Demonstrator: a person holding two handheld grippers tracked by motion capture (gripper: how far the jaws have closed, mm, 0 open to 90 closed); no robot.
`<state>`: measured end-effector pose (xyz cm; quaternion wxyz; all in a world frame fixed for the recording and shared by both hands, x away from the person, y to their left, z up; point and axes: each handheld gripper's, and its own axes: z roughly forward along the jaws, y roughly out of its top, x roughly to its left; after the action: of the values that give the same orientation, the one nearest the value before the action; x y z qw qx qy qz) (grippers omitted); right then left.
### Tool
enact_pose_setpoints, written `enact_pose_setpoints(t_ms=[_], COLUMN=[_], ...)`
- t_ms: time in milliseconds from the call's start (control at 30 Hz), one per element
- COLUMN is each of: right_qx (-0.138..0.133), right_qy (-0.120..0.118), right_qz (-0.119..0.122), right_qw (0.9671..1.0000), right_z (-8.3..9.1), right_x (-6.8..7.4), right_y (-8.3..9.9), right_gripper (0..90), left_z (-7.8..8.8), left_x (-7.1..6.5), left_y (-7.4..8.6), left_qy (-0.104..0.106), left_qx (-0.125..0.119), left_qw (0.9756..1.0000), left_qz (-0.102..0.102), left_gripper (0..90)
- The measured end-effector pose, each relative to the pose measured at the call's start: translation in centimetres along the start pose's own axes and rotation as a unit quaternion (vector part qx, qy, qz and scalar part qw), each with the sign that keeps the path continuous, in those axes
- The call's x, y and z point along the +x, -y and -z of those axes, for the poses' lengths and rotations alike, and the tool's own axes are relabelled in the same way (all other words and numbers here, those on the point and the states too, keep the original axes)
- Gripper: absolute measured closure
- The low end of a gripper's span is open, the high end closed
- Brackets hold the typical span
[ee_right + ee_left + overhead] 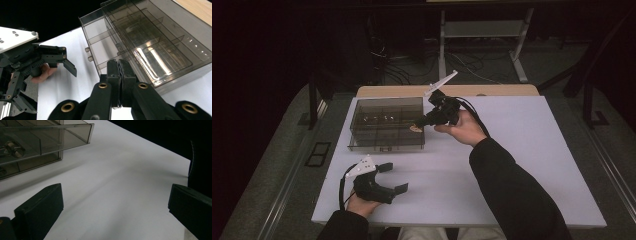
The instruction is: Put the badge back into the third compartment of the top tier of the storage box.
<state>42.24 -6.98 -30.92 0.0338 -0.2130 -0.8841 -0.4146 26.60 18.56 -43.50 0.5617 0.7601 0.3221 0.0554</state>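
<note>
The right gripper (119,72) has its fingers pressed flat together, empty, at the near right corner of the smoky clear compartment box (387,122). The left gripper (388,178) gapes wide, empty, over the white surface (512,165). No writing is legible.

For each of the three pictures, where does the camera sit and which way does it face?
High view: above the person's side, looking forward and down at the white table; both forearms and tools show.
Left gripper view: rides the left tool, looking across the table past the compartment box; its open jaws show.
Right gripper view: rides the right tool, jaws shut, facing the box.
Shared: the box shows in all three views.
</note>
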Motion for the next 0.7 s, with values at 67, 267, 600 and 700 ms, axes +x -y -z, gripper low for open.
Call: enact_pose_setpoints(t_ms=[67, 267, 600, 700], right_qx=[0.0, 0.001, 0.012, 0.015], right_qy=[-0.002, -0.004, -0.011, -0.013], right_qz=[-0.001, -0.002, -0.007, -0.007], right_qw=[1.0, 1.0, 0.9999, 0.9998], right_z=[-0.3, -1.2, -3.1, -3.6], right_x=[0.0, -0.1, -0.3, -0.4], right_y=[0.0, -0.1, -0.1, 0.0], right_gripper=[87.6, 87.5, 87.5, 87.5], left_z=[0.0, 0.0, 0.1, 0.1], left_x=[0.0, 0.0, 0.0, 0.1], left_y=[0.0, 0.0, 0.0, 0.0], left_qy=[0.0, 0.001, 0.002, 0.002], left_qx=[0.0, 0.0, 0.0, -0.001], left_qw=[1.0, 1.0, 1.0, 1.0], left_qz=[0.0, 0.0, 0.0, 0.001], left_gripper=[0.0, 0.0, 0.0, 0.0])
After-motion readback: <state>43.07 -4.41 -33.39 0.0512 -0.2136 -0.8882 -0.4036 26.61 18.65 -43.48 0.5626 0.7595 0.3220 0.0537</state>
